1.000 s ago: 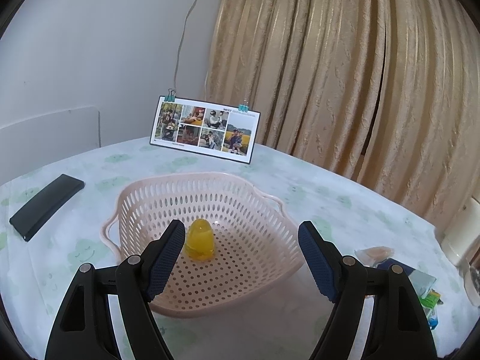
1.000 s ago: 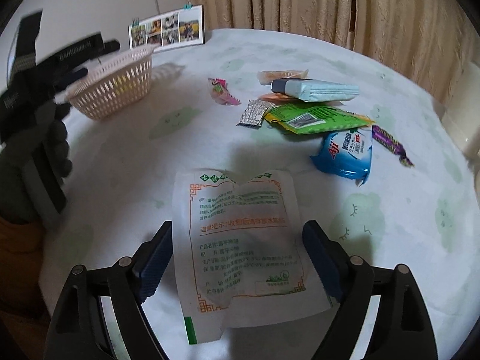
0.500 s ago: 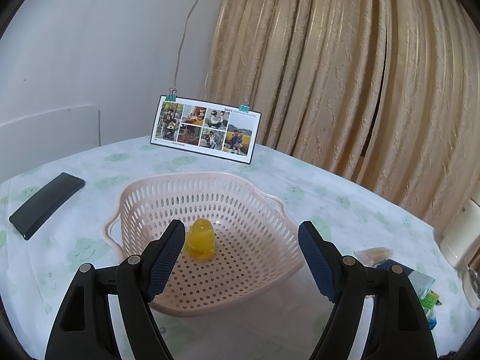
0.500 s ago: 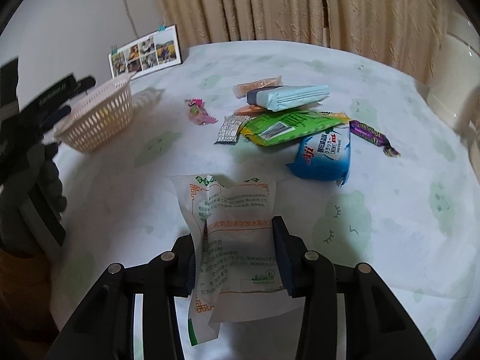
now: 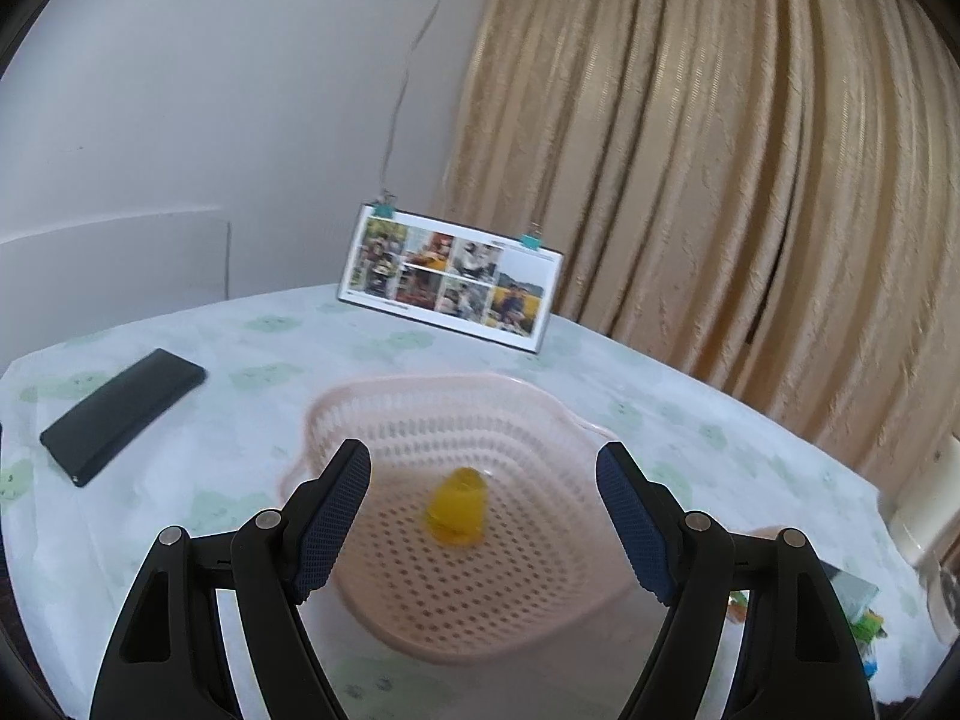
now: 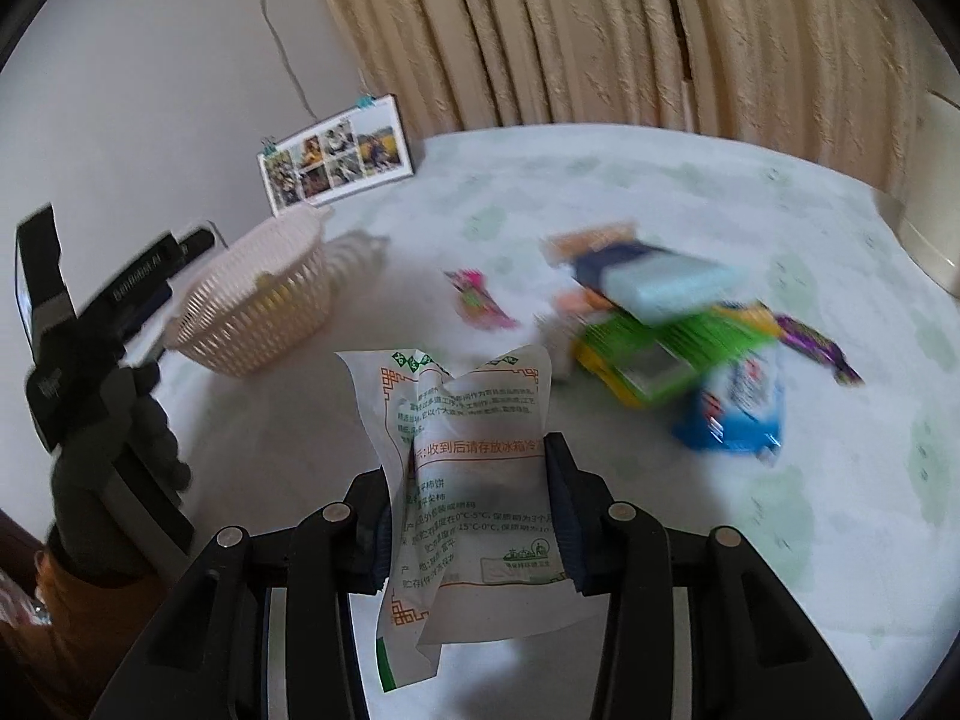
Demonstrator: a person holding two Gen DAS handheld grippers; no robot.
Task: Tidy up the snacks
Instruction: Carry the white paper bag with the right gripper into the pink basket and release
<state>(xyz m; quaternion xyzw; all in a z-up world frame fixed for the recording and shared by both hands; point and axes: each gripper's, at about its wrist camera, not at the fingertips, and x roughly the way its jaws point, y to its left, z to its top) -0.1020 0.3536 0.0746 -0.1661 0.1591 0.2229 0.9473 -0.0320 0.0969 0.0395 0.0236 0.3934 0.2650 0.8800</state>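
My right gripper (image 6: pixel 474 510) is shut on a white snack packet (image 6: pixel 468 438) with orange and green print, held up off the table. A pale pink perforated basket (image 6: pixel 258 306) stands to the left, with a yellow jelly cup (image 5: pixel 456 510) inside it. My left gripper (image 5: pixel 483 516) hovers open just in front of and above the basket (image 5: pixel 384 420), nothing between its fingers. The left gripper also shows in the right wrist view as a black tool (image 6: pixel 120 312) held by a gloved hand. Several loose snacks (image 6: pixel 678 324) lie in a pile on the right.
A photo calendar (image 5: pixel 450 282) stands at the table's far edge before the beige curtain. A black flat case (image 5: pixel 120 414) lies left of the basket. A pink candy wrapper (image 6: pixel 480 300) and a purple one (image 6: pixel 816 348) lie near the pile. The tablecloth is white with green prints.
My right gripper closed on the white packet and lifted it off the table, tilting up. My left gripper shifted slightly left, so the basket now sits centred between its fingers.
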